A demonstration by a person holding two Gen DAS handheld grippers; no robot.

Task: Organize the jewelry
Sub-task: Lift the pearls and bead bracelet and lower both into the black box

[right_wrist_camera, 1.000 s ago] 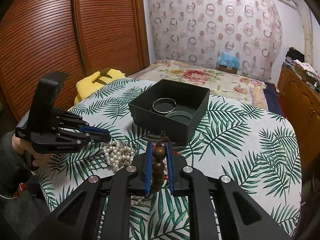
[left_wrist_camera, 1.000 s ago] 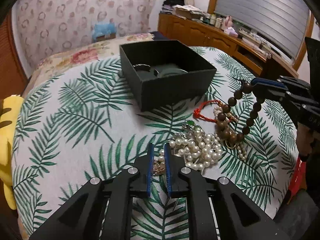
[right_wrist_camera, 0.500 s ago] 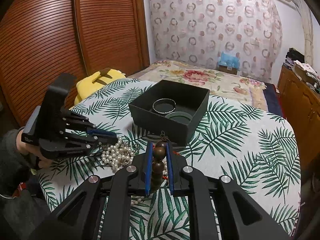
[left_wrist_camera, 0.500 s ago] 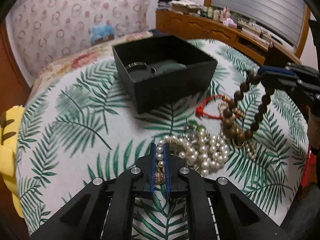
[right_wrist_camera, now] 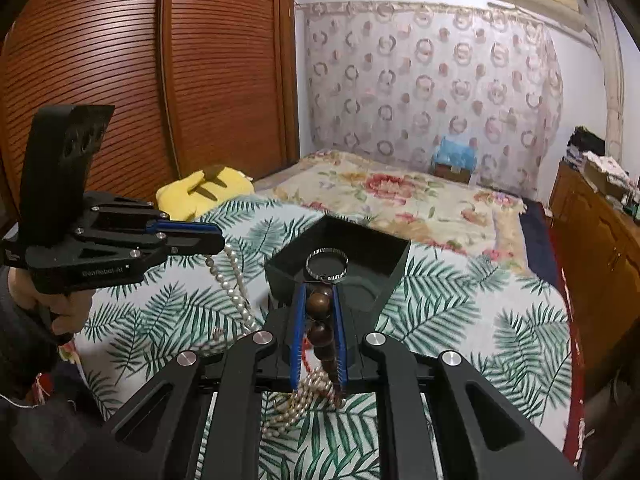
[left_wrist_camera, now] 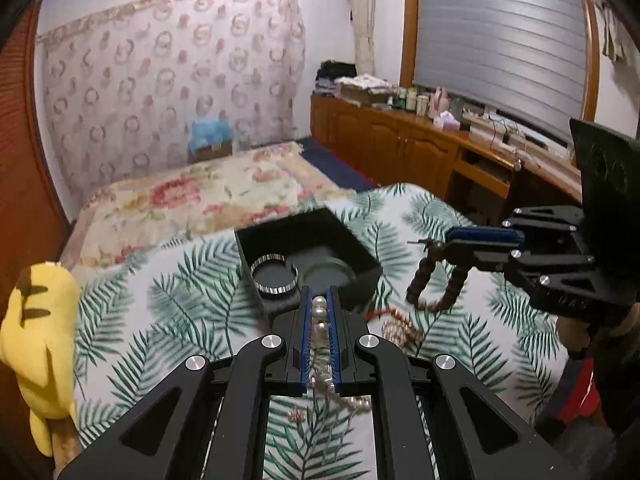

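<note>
A black open box [left_wrist_camera: 352, 236] [right_wrist_camera: 384, 248] stands on the palm-leaf tablecloth; inside lie a silver bangle [left_wrist_camera: 275, 276] [right_wrist_camera: 327, 264] and a dark round bangle [left_wrist_camera: 329, 275]. My left gripper [left_wrist_camera: 320, 300] [right_wrist_camera: 216, 240] is shut on a white pearl necklace [left_wrist_camera: 319, 316] [right_wrist_camera: 236, 292], lifted so the strand hangs to the table. My right gripper [right_wrist_camera: 319, 292] [left_wrist_camera: 448, 240] is shut on a brown wooden bead bracelet [right_wrist_camera: 319, 320] [left_wrist_camera: 438, 280], held above the table right of the box.
A red cord bracelet and small pearl strands [left_wrist_camera: 400, 328] lie on the tablecloth [left_wrist_camera: 160, 320] under the bracelet. A yellow plush toy [left_wrist_camera: 38, 340] sits at the table's left edge. A bed [right_wrist_camera: 400, 196] lies beyond, wooden cabinets [left_wrist_camera: 400, 144] to the right.
My left gripper has closed on the pearl necklace and lifted it off the table towards the box. My right gripper has risen with the wooden bracelet.
</note>
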